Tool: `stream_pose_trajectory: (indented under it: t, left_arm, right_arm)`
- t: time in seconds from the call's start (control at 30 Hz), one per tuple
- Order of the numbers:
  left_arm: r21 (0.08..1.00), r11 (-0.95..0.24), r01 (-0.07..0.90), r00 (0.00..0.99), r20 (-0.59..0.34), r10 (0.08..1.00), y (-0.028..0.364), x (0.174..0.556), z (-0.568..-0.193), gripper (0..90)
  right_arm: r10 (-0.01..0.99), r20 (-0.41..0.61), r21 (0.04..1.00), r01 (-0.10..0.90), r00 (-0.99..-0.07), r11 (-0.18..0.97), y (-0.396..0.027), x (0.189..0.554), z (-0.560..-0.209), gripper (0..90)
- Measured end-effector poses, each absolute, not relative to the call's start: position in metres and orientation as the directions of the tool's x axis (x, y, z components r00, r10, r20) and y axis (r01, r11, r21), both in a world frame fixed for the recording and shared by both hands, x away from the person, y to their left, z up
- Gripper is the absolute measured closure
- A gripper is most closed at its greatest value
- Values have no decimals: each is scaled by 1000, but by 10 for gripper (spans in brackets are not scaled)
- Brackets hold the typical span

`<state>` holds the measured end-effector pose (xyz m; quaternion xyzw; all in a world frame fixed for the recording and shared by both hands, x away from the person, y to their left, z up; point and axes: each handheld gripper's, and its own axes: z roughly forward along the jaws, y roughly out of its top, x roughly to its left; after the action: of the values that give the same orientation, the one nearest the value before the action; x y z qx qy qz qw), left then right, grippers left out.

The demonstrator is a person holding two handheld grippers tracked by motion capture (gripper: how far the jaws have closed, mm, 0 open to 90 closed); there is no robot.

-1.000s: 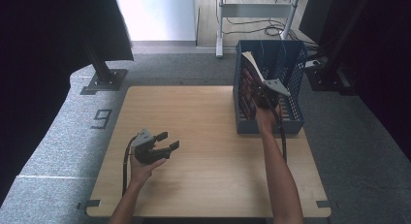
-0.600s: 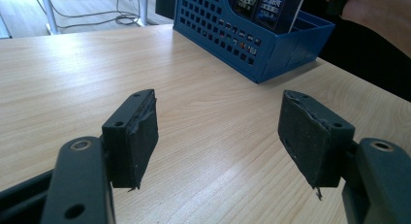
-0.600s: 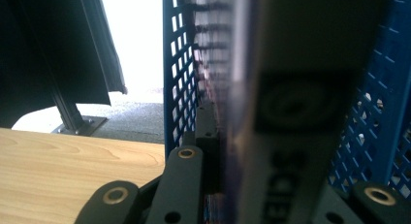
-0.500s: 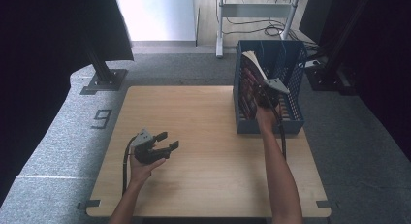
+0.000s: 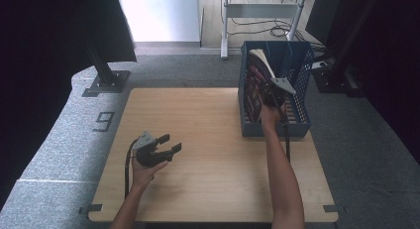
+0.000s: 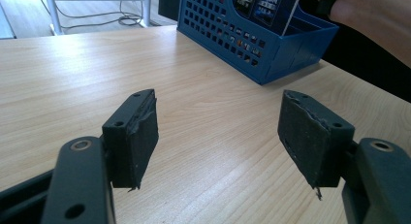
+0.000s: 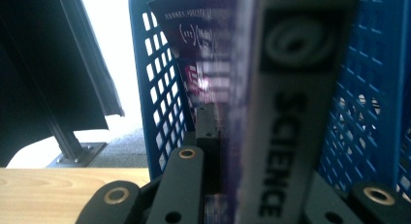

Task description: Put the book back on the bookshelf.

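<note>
Figure: my right gripper [image 5: 271,87] reaches into the blue crate [image 5: 301,124], its jaws clamped on a book [image 5: 258,75] that stands tilted between the crate's walls; they have just closed onto it. In the right gripper view the book [image 7: 291,112] rises directly ahead of the jaws, spine toward the camera with the word SCIENCE along it, one black pad [image 7: 206,124] flat against the dark cover on the near side. I judge the book a thick, fairly heavy volume, stiff along the spine but free to fan open at the page edge, with a glossy cover that could slide under the pads. I therefore favour a hold across both covers close to the spine, low on the book, so its weight hangs below the grip rather than levering it sideways. My left gripper [image 5: 166,148] rests idle over the table [image 5: 208,179], well apart from the crate, its pads [image 6: 138,136] spread wide with nothing between them.
</note>
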<state>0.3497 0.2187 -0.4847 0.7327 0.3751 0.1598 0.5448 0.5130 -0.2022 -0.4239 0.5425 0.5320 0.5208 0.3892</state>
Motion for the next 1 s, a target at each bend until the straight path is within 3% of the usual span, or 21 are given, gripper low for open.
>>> stream_pose_trajectory:
  t: [0.37, 0.57, 0.7, 1.0]
  left_arm:
    - [919, -109, 379, 657, -184, 731, 224, 351, -485, 308]
    - [919, -108, 379, 656, -185, 731, 226, 352, -484, 309]
    - [920, -113, 374, 662, -180, 728, 224, 350, -483, 309]
    - [923, -116, 367, 668, -175, 723, 221, 348, -482, 309]
  right_arm:
    - [990, 109, 988, 120, -83, -99, -186, 533, -425, 817]
    - [988, 64, 992, 118, -142, -48, -173, 534, -431, 808]
    - [972, 40, 992, 124, -231, -12, -166, 531, -431, 712]
    - [952, 9, 990, 135, -305, 34, -168, 517, -428, 625]
